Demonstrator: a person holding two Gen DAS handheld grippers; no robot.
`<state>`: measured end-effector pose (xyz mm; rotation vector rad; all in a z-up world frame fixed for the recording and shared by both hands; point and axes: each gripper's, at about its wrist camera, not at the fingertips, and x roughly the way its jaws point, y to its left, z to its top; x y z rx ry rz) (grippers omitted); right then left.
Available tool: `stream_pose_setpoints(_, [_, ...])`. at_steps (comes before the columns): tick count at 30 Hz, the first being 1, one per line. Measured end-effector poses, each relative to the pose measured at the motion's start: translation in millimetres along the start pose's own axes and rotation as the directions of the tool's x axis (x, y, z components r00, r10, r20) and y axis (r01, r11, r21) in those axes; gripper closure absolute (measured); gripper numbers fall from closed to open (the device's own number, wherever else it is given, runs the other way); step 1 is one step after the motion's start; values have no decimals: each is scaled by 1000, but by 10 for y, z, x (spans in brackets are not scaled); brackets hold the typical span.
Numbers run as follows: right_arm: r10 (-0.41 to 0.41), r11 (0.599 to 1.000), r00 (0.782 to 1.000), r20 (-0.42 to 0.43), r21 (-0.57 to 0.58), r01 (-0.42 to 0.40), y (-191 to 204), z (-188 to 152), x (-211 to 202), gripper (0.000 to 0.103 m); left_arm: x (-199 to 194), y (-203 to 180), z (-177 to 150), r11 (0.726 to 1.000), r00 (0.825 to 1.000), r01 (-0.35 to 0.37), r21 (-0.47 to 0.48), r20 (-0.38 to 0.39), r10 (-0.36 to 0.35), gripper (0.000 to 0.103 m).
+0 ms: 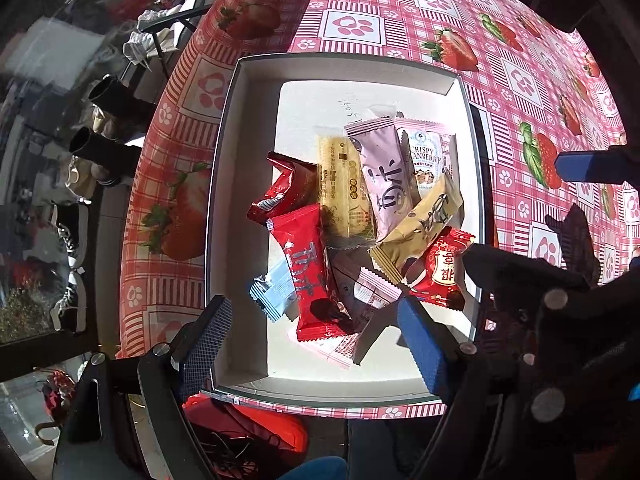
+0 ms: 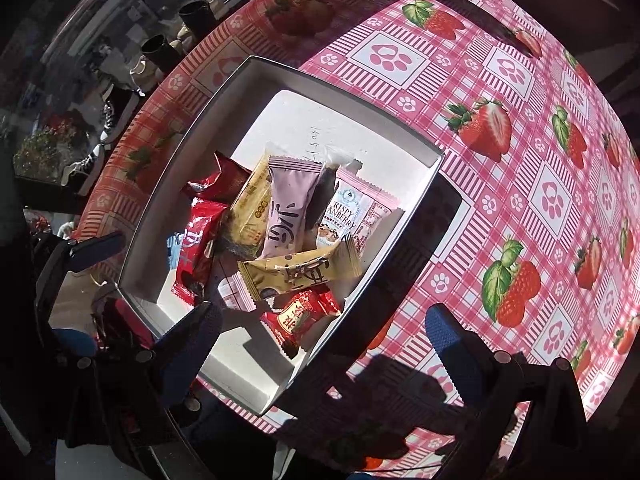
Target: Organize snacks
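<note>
Right now the snacks lie in a heap inside a white box on a table with a pink strawberry cloth. A pale purple packet lies in the middle of the heap. A yellow packet touches it at nine o'clock, and a cranberry packet sits at three o'clock. A bright red packet lies at seven o'clock, with a small blue one beside it. The left gripper hangs over the box, jaws wide apart, holding nothing. The right gripper hangs over the box's near corner, jaws wide too, also holding nothing. Shoes sit on the floor past the table edge.
</note>
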<state>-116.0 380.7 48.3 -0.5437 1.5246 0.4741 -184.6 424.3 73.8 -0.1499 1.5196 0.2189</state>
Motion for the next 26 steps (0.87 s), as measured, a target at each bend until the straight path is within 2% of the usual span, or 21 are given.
stream_pose_setpoints(21, [4,1000,1000,-4,2,-4,10,5,20,1,66,13,-6,1000,1000,-12,-9,-24,12,15])
stream_pose_setpoints(26, [6,1000,1000,-8,1,-6,25,-21,41,1,39,63,6,999,1000,27,-24,-6,-27,15])
